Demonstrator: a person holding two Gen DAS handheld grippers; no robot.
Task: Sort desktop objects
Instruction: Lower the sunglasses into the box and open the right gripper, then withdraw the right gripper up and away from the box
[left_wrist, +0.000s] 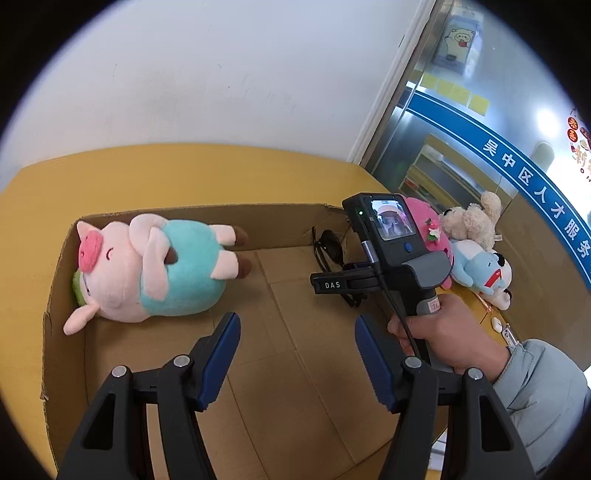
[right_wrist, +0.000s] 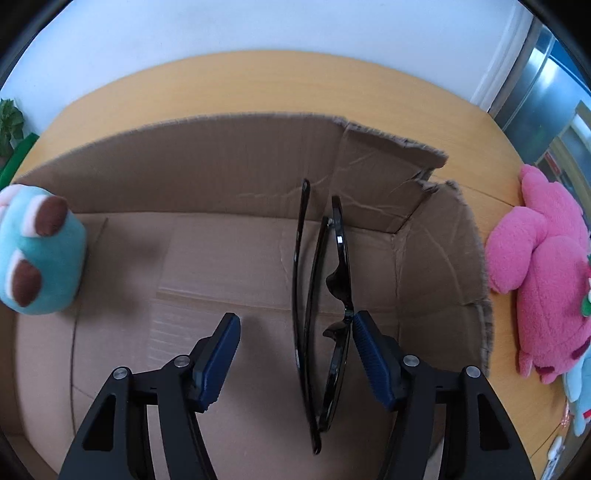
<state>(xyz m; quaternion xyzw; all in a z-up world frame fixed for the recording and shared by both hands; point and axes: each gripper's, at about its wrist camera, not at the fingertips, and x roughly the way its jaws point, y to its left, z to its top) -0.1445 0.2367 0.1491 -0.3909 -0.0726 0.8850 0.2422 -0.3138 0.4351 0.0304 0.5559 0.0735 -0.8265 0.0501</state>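
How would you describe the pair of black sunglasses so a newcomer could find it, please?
Look inside the open brown cardboard box on the yellow table. The folded black sunglasses sit at its right end, far from the pink pig plush: the only thin, hard, glossy item there.

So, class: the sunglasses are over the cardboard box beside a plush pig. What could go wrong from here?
1. The sunglasses lean on only one pad of the right gripper, its jaws apart; they may drop hard.
2. They may tip against the torn wall of the cardboard box.
3. The left gripper, open and empty above the box, could bump the plush pig.
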